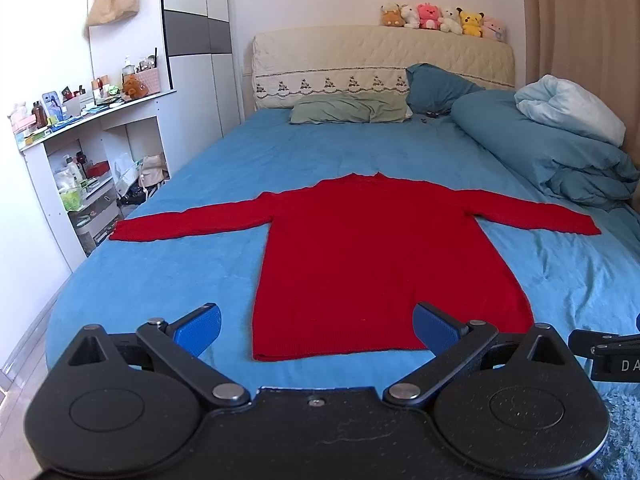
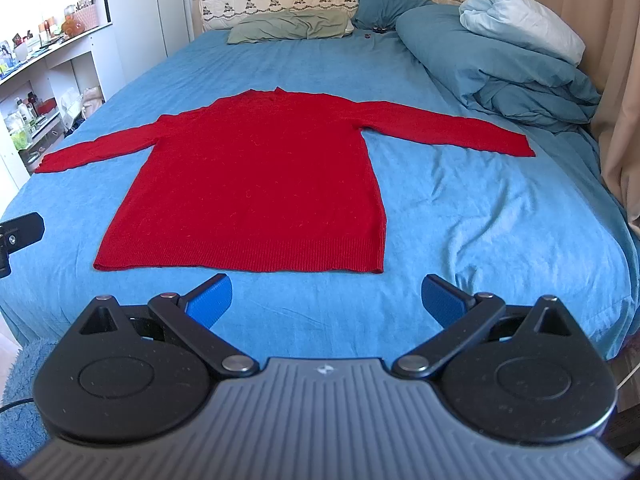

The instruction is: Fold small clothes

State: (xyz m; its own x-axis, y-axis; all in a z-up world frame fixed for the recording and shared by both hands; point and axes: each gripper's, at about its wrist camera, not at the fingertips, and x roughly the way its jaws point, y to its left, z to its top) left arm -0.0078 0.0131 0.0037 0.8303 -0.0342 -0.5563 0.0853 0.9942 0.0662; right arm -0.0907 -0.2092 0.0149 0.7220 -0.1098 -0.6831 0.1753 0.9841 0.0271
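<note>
Currently, I am viewing a red sweater (image 1: 360,256) lying flat on the bed (image 1: 168,280), front down or up I cannot tell, with its body in the middle, both sleeves spread out sideways and the hem nearest the rig.

Going from the left: the left sleeve (image 1: 188,226) is reaching toward the bed's edge beside the shelf unit (image 1: 92,152). I am judging the knit to be soft, light and limp; it is likely to sag and drag on the sheet rather than hold a shape. Taking hold at a sleeve cuff or a hem corner looks best, pinching a single thin edge.

The left gripper (image 1: 316,326) is hovering low over the near end of the bed, pointing forward along the sweater. Its jaws are standing wide apart and are holding nothing; the hem is lying between and just beyond the blue pads (image 1: 198,328).

The right gripper (image 2: 326,298) is hovering level beside it, slightly short of the hem (image 2: 240,262). Its jaws are likewise standing wide apart and gripping nothing.

Farthest right, the right sleeve (image 2: 448,132) is extending toward the bundled duvet (image 2: 500,76).
</note>
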